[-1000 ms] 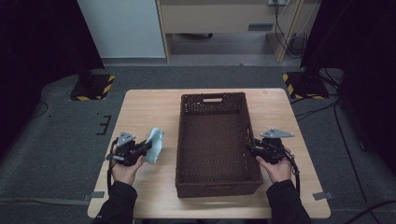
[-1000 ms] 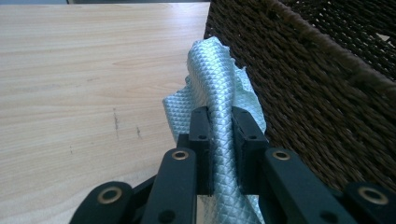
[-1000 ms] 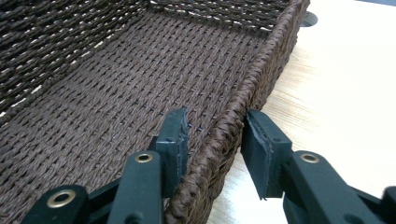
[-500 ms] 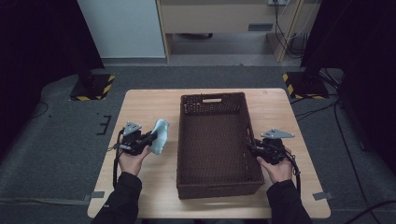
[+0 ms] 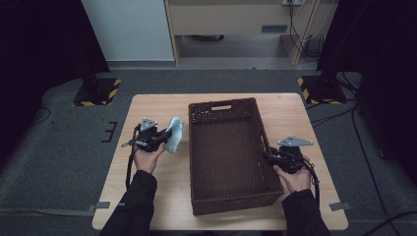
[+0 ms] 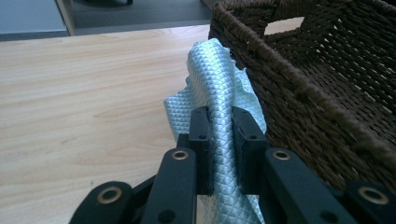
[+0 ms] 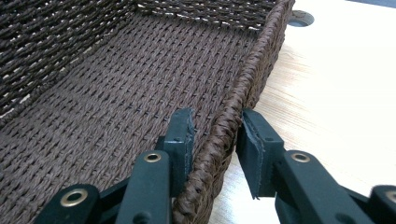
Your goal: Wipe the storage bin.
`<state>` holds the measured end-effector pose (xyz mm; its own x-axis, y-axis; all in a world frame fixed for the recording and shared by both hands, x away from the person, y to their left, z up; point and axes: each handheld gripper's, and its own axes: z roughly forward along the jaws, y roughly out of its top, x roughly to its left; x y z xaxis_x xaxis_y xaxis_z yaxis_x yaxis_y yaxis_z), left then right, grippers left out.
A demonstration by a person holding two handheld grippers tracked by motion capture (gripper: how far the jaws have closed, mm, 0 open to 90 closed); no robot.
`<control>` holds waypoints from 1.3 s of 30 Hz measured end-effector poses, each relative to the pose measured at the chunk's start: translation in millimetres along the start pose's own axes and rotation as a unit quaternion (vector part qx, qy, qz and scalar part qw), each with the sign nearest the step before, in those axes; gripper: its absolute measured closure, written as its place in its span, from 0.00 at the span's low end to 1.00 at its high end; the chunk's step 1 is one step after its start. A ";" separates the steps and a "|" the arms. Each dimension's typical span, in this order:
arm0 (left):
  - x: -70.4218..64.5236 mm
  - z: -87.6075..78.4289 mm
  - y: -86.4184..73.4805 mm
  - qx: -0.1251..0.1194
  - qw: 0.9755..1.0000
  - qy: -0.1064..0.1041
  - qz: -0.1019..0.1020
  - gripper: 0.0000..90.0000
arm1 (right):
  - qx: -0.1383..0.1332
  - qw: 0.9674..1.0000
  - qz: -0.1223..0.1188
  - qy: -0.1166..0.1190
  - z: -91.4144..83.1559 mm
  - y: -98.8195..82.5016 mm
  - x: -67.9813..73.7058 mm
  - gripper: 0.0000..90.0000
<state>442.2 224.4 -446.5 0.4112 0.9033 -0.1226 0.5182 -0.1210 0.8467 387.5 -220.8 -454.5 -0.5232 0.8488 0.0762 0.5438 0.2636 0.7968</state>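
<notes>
High view, item one: counter (image 5: pixel 147 201), pale wood, bearing a brown woven basket (image 5: pixel 231 196), long axis running away from the person, handle-slot end farthest.

Item two: right gripper (image 5: pixel 273 158), fingers (image 7: pixel 180 140) straddling the basket's right rim; they have just been closing, with a gap left at the outer one. Likely steadying the basket.

Item three: left gripper (image 5: pixel 162 140), fingers (image 6: pixel 201 140) pinching a pale blue cloth (image 5: pixel 174 133). Since a second ago it has travelled farther up the counter; the cloth now hangs just beside the basket's left wall, long fold upright, delivery seemingly near.

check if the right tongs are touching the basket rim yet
Apart on one side: the right gripper view shows the right tongs straddling the basket rim, a gap beside one pad.
</notes>
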 end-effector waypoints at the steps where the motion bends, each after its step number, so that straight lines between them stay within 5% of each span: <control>1: -0.4 2.0 2.4 -0.001 1.000 0.001 0.003 0.88 | 0.001 1.000 -0.003 0.000 0.1 0.1 -0.3 0.74; 7: -2.1 18.6 18.5 0.000 1.000 0.001 0.020 0.90 | -0.001 1.000 0.000 0.004 0.4 0.0 -1.2 0.74; 14: 0.6 44.5 24.2 0.007 1.000 0.011 0.015 0.90 | -0.003 1.000 0.002 0.006 0.6 -0.7 -2.2 0.73; 23: 4.2 79.0 -8.9 0.060 0.998 0.003 -0.005 0.91 | -0.005 1.000 0.001 0.006 0.7 -0.9 -2.3 0.73; 27: 0.0 88.1 -22.4 0.079 0.997 -0.003 0.006 0.91 | -0.005 1.000 0.001 0.006 0.7 -0.8 -2.2 0.73; 32: 0.2 85.6 -16.1 0.065 0.998 -0.021 -0.013 0.91 | -0.005 1.000 0.001 0.006 0.7 -0.9 -2.1 0.73; 39: 1.0 58.1 25.5 0.002 0.999 -0.044 -0.014 0.91 | -0.005 1.000 0.001 0.008 0.7 -1.0 -2.4 0.73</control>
<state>499.4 198.3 -455.1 0.4615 0.8663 -0.1911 0.5332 -0.0986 0.8402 388.6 -222.7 -455.9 -0.5324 0.8421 0.0862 0.5378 0.2579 0.8026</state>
